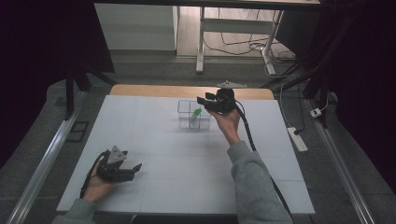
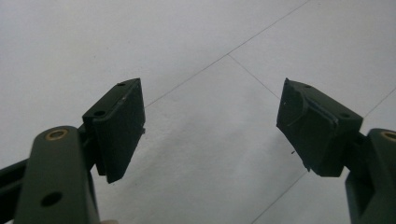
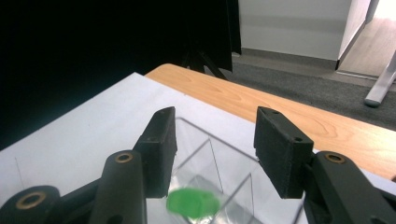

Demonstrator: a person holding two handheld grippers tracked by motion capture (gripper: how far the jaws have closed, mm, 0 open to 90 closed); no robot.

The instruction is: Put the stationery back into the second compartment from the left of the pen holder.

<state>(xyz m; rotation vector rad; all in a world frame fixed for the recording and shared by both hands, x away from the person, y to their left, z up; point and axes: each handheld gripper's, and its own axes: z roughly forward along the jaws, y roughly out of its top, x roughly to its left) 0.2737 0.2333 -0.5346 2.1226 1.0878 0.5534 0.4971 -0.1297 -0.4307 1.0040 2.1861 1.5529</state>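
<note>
**Right gripper above the clear box**

Now the right gripper [image 1: 201, 100] hovered over the clear box [image 1: 193, 114], jaws apart, nothing between them. A green-capped item [image 3: 192, 202] lay inside. The left gripper [image 1: 135, 168] rested on the white table [image 1: 187, 177], jaws wide, empty.

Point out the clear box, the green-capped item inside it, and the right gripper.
clear box [image 1: 185, 108]: high view, on its left wall.
green-capped item [image 3: 192, 203]: right gripper view, on the green cap.
right gripper [image 3: 212, 149]: right gripper view, midway between its fingertips, jaws apart above the box.
</note>
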